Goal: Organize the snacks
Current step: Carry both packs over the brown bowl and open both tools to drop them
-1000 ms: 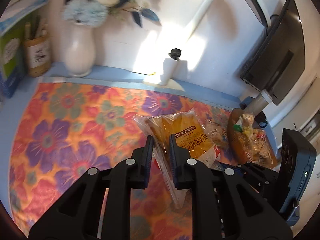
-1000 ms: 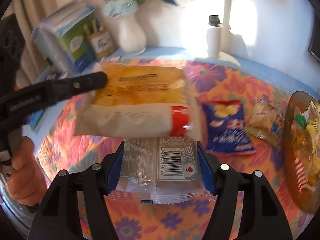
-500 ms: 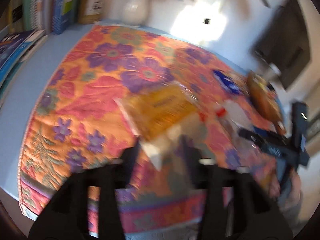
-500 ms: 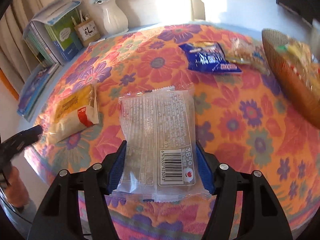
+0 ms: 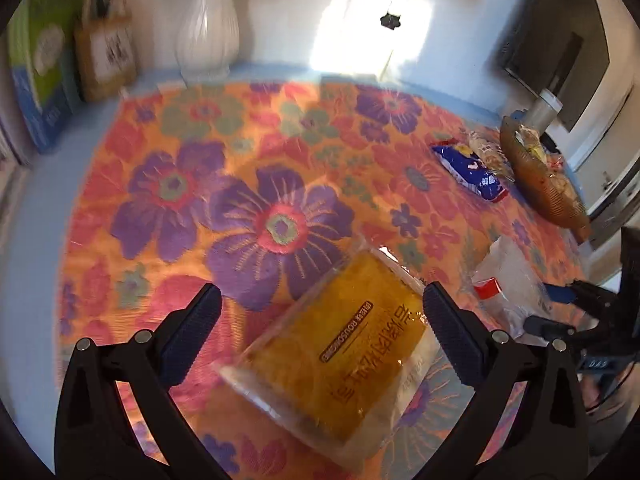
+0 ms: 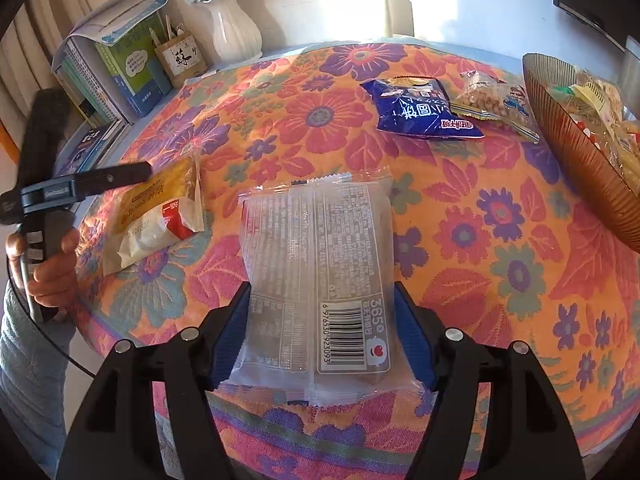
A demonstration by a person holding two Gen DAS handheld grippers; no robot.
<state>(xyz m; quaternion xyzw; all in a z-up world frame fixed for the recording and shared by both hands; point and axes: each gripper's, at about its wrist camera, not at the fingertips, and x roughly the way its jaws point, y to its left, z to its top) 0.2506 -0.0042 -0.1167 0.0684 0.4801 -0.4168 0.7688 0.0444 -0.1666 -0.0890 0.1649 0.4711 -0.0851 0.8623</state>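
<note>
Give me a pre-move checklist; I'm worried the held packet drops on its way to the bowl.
1. Right gripper grip on the clear barcode packet: a blue pad on each long edge. Ok.
2. Left gripper free: jaws wide open, yellow bread packet lying on the cloth between them. Ok.
3. Way to the brown bowl: the blue chip bag and peanut packet lie farther back, off the direct line. Ok.
4. Room in the bowl: already heaped with snacks, most of it out of frame. Cannot tell.
5. Held packet lifted off the cloth: cannot tell.
</note>
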